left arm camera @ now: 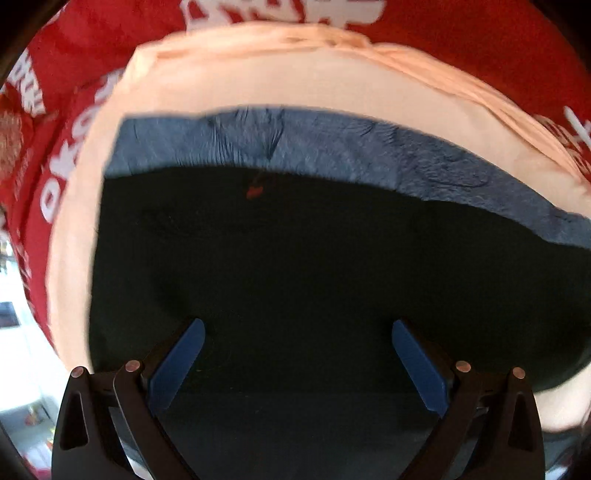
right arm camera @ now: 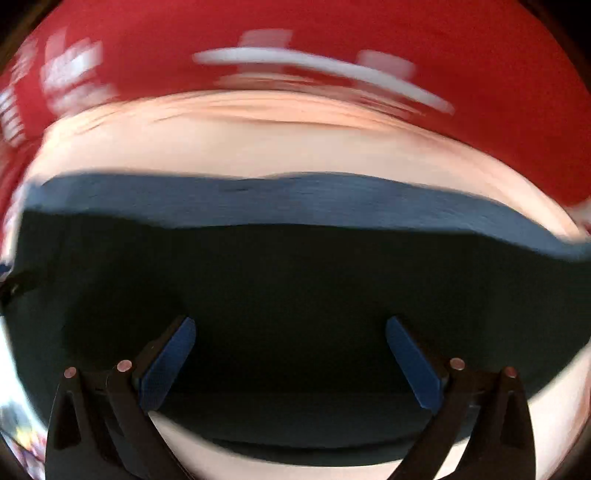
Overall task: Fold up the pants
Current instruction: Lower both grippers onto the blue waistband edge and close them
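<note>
Dark, near-black pants (left arm camera: 295,266) lie flat on top of a blue garment (left arm camera: 332,155), which lies on a pale peach garment (left arm camera: 258,85). My left gripper (left arm camera: 297,328) is open just above the dark pants, its blue pads (left arm camera: 177,365) wide apart with nothing between them. In the right wrist view the same dark pants (right arm camera: 295,288) fill the lower half, with the blue garment (right arm camera: 295,203) and the peach one (right arm camera: 277,144) behind. My right gripper (right arm camera: 290,325) is open over the pants' near edge, holding nothing.
A red cloth with white lettering (left arm camera: 480,48) covers the surface beneath the stacked garments and shows blurred in the right wrist view (right arm camera: 332,33). The surface's left edge and a bright room lie beyond it (left arm camera: 14,332).
</note>
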Demonstrator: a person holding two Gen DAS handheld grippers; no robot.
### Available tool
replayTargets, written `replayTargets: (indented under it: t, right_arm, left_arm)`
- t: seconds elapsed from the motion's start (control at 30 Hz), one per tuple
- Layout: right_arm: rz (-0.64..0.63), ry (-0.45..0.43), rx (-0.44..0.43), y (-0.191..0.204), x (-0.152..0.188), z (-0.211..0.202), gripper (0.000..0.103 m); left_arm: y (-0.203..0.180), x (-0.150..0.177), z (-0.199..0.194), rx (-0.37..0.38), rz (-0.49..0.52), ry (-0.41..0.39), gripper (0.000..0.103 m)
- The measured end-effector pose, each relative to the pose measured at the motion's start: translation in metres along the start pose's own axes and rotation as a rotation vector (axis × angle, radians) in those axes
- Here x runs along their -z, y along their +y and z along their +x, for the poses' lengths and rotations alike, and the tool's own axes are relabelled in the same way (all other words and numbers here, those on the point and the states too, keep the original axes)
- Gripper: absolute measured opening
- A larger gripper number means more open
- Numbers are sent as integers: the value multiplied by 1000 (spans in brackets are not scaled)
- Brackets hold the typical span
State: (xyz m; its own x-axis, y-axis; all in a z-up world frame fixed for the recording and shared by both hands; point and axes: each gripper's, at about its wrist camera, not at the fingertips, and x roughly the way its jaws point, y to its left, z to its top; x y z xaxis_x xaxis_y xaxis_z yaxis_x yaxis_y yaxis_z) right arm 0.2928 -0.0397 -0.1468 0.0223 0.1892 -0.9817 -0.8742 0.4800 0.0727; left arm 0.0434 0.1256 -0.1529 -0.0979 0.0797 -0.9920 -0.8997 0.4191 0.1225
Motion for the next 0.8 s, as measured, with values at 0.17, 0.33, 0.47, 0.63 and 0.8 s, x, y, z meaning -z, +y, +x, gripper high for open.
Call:
replayTargets:
  t: [0.17,0.33,0.47,0.63,0.8]
  right_arm:
    - [-118,-72,-129,2,-14,-27,103]
    - [-240,-82,-424,83,-42,-16,103]
    - [-181,-23,-453,75,-41,20,97]
    - [-44,-57,-251,14,-34,-13,98]
    - [-352,-112,-318,56,-56,-40,98]
  left_arm:
    - [3,-14,-12,5,-24,-73,102]
    - [16,-42,2,13,-62,-27,102]
    - [16,-42,2,24,-23,-51,102]
    - [15,-35,-2,29,-32,-85,102]
    - [23,-10,-25,35,-37,-113,102]
